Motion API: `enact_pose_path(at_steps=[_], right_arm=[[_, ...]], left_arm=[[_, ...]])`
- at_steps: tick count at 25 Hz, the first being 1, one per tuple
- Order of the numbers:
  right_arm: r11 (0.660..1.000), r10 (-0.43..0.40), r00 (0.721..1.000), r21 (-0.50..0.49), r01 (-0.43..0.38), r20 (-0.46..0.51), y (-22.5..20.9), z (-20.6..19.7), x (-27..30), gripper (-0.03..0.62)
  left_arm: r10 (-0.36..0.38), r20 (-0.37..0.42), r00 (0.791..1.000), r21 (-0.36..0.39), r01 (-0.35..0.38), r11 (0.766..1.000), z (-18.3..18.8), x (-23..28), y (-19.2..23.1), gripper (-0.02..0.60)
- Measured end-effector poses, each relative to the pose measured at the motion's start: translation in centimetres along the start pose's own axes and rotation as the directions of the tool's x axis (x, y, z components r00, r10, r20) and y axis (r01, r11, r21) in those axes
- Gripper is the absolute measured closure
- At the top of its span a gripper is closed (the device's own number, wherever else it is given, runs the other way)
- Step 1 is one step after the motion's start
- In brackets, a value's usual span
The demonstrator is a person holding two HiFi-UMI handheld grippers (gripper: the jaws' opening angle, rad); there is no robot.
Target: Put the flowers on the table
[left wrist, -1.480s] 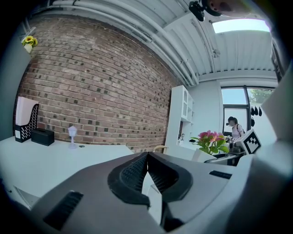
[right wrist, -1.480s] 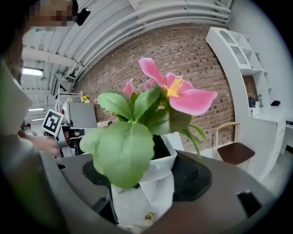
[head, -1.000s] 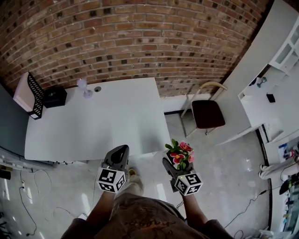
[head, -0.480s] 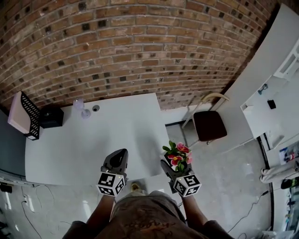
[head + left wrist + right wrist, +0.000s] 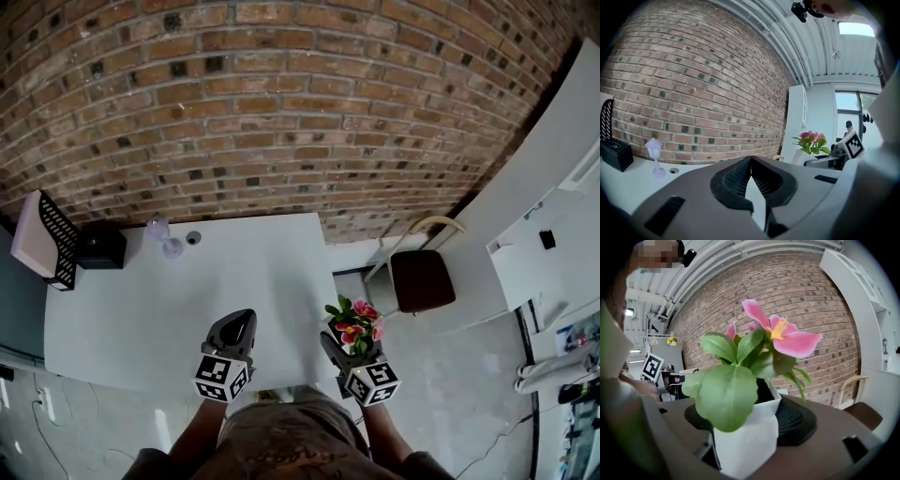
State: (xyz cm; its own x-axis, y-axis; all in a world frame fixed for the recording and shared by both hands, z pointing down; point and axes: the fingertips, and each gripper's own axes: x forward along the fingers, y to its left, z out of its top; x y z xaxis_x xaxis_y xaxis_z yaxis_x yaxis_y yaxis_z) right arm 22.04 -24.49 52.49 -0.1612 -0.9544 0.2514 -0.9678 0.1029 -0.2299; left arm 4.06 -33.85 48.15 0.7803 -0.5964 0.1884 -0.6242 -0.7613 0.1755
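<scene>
Right tongs (image 5: 336, 339) are clamped on the small white angular pot (image 5: 747, 437), one ribbed black pad against each side wall and the jaws standing wide to take its width. The pink flowers with green leaves (image 5: 356, 319) rise upright out of the pot. Left tongs (image 5: 239, 328) are closed on nothing, pads meeting at the tip, and are held level over the near part of the white rectangular desk (image 5: 187, 291). In the head view the pot is carried in the air at the desk's near right edge, not set down; whether it is fully over the top or just beside it cannot be told. The far left corner of the desk holds a black mesh organiser (image 5: 61, 230), a black box (image 5: 100, 248) and a small pale lilac lamp ornament (image 5: 167, 234). A wooden chair with a dark seat (image 5: 422, 277) stands beside the desk's right end, apart from it. Assessment: the pot looks light and rigid, with smooth faceted walls that could slip or twist between the pads. The foliage is soft and spreads wider than the base, so the load is probably somewhat top-heavy. The proper hold is on the pot body, low on opposite flat faces, never on stems or petals. It should be kept upright until the base rests flat.
</scene>
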Motion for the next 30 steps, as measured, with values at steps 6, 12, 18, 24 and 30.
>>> enact_pose_path(at_steps=[6,12,18,24,30], right_arm=[[0.998,0.049,0.999,-0.024,-0.050,-0.019,-1.1,1.1,3.0,0.240],[0.992,0.113,0.993,-0.043,-0.115,-0.044,-1.2,1.6,5.7,0.240],[0.984,0.162,0.986,-0.073,-0.165,-0.049,-1.8,2.7,8.6,0.240],[0.974,0.204,0.977,-0.086,-0.210,-0.068,-2.6,2.6,12.0,0.240],[0.968,0.227,0.970,-0.087,-0.235,-0.088,-3.8,2.1,15.0,0.240]], left_arm=[[0.048,-0.001,0.999,-0.016,-0.048,0.999,0.3,1.1,1.3,0.560],[0.091,0.003,0.996,-0.033,-0.091,0.995,0.7,1.7,1.9,0.560],[0.126,0.009,0.992,-0.043,-0.125,0.991,1.2,2.5,2.2,0.560],[0.149,0.009,0.989,-0.055,-0.149,0.987,1.7,3.5,2.3,0.560],[0.175,-0.013,0.984,-0.053,-0.176,0.983,1.3,4.4,2.6,0.560]])
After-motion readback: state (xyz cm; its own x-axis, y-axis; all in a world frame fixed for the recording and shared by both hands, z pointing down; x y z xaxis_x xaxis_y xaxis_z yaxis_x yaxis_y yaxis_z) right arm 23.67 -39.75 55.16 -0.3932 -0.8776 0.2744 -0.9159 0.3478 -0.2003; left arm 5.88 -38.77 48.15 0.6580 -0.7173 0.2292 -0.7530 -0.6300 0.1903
